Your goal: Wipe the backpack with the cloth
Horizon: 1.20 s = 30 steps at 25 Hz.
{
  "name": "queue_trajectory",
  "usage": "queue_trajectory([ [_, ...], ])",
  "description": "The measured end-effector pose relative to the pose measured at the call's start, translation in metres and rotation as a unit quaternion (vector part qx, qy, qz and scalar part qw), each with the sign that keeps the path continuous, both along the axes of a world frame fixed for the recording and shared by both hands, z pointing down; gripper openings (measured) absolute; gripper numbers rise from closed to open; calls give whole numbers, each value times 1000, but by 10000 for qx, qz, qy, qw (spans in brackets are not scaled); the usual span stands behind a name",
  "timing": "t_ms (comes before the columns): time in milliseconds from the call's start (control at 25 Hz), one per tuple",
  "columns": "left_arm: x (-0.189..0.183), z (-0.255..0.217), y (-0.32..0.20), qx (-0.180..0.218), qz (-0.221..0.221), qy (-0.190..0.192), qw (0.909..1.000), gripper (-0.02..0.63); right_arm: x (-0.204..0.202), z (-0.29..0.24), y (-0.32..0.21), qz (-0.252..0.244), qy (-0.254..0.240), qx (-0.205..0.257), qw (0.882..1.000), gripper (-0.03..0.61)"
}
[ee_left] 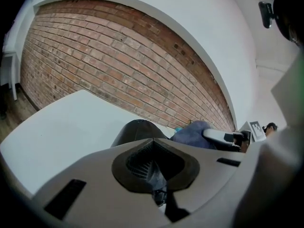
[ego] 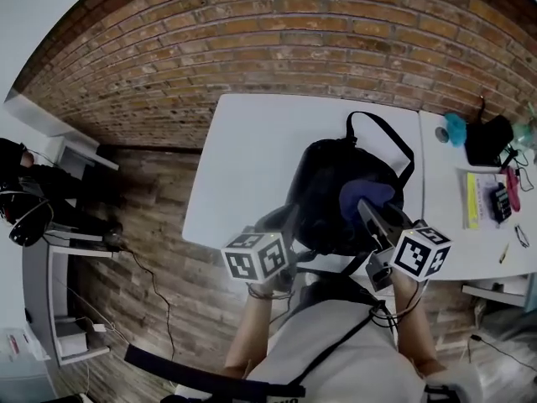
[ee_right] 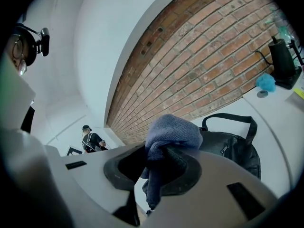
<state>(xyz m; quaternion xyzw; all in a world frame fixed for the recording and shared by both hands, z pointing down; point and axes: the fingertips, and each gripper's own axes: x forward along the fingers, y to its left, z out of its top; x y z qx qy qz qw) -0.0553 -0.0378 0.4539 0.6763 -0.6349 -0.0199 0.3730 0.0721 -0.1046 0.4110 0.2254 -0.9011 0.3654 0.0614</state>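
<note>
Your right claw (ee_right: 159,158) was clamped on the cloth (ee_right: 173,129). The jaws were drawn narrow around a bunched blue-grey fold, and the rest mushroomed out past the tips. Just beyond and below that bundle sat the backpack (ee_right: 232,146), black, with its carry handle arching up on the far side. In the head view the cloth lay over the bag's upper face, but I couldn't tell whether it was touching or a shade off.

Your left claw (ee_left: 153,148) was pulled in tight too, with a thin dark strip caught between the jaws. It read as a strap or fold of the backpack, so that claw looked to be steadying the bag at its near edge. The bag's rounded top rose just ahead of that claw, and the cloth showed off to its right. Under it all, the white table (ego: 252,158) ran out ahead of both claws toward the brick wall (ego: 277,32).

Progress, as I judged it: cloth in the claw, bag braced, cloth up at the top panel, so you were at the wiping itself. No streak or cleaned patch showed on the black fabric, so how much had been covered couldn't be read. The sides and handle looked yet to be done.
</note>
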Motion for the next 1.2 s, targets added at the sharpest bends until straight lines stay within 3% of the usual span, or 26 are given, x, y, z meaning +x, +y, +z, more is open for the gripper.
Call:
queue_trajectory([
  [440, -23, 9, -18, -219, -389, -45, 9990, 4, -31, -2, -34, -405, -30, 96, 9991, 74],
  [840, -32, 18, -35, -322, 309, 19, 9990, 3, -85, -11, -60, -385, 177, 436, 9981, 74],
  [1200, -45, 40, -31, -500, 935, 309, 9939, 5, -145, 25, -91, -258, 1183, 609, 9908, 74],
])
